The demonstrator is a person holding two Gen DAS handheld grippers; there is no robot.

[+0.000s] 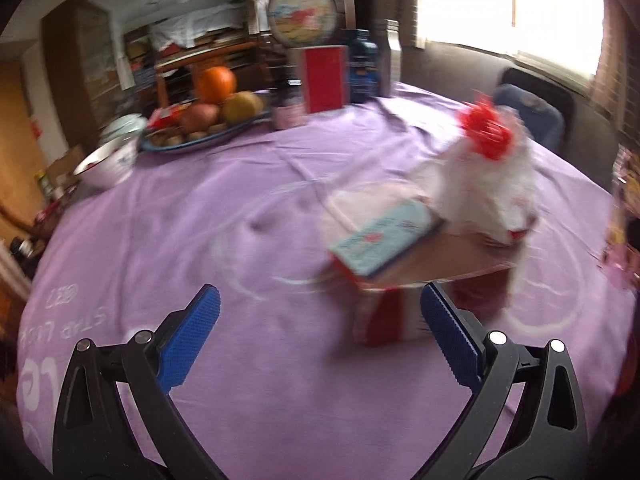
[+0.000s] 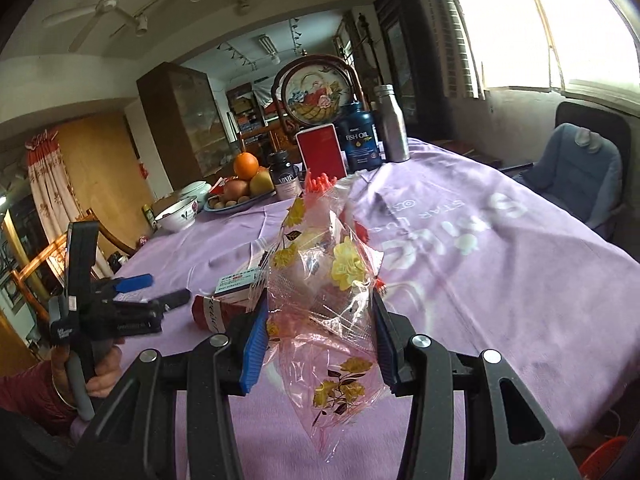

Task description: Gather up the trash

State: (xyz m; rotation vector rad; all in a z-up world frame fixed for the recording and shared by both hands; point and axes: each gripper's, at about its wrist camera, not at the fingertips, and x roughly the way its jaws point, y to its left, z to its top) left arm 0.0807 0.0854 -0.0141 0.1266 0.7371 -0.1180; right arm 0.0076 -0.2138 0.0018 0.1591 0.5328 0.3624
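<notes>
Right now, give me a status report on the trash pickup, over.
Right gripper shut on flowered plastic bag. Left gripper open, empty, above purple tablecloth. Small boxes on the table. Nothing blocking.

Left gripper [image 1: 320,308] fingers spread wide; right gripper [image 2: 320,332] clamped.

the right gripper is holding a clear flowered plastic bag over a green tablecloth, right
Not quite: the tablecloth is purple, not green. The right wrist view shows the right gripper closed on the clear flowered plastic bag above it.
</notes>
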